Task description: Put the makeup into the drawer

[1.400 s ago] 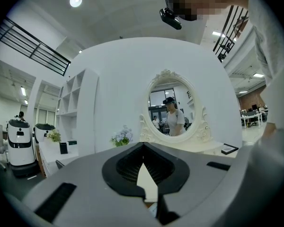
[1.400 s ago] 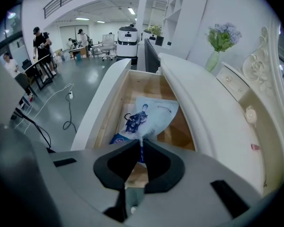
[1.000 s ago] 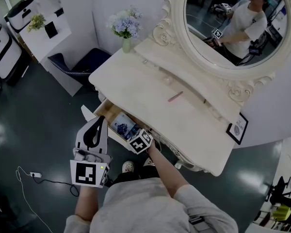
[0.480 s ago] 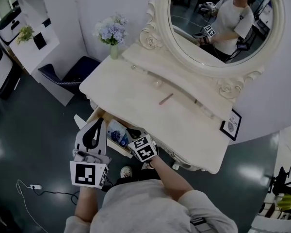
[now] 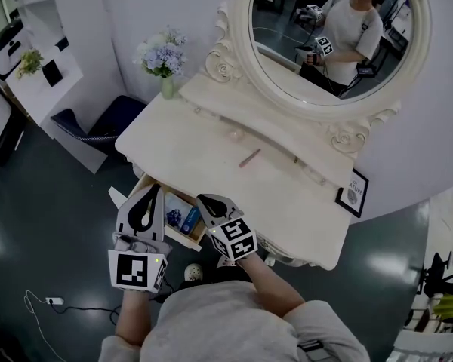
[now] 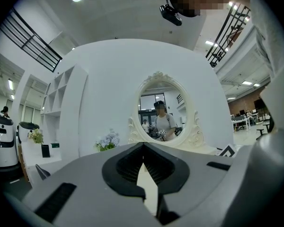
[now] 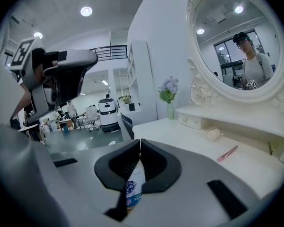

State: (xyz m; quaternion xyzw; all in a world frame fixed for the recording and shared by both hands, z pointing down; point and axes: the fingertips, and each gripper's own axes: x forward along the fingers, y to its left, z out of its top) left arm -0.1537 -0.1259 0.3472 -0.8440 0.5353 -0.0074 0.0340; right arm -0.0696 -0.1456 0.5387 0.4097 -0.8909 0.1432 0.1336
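Right gripper (image 7: 140, 142): jaws closed, tips touching. A white pack (image 7: 134, 188) with blue print shows through the slot behind the tips. In the head view it lies in the open drawer (image 5: 187, 236) beneath the jaws, and nothing hangs from the tips.

Left gripper (image 6: 143, 144): jaws closed too, and empty, with only cream tabletop showing through its slot.

Both grippers sit low and left of centre in the head view, side by side and apart, just in front of the table (image 5: 196, 142). The drawer juts out under the table's scalloped front edge between and below them. The right gripper is over the drawer's right end and the left one beside its left end.

The makeup, a pink stick (image 5: 249, 157), lies at the middle of the tabletop with bare surface all round it. It is well apart from both grippers and near the ledge under the mirror (image 5: 328, 36).

Open dark floor (image 5: 45, 225) fills the left of the frame.

The left gripper points level toward the mirror. The right one tips slightly downward with its marker cube on top. Both forearms come in from the bottom edge.
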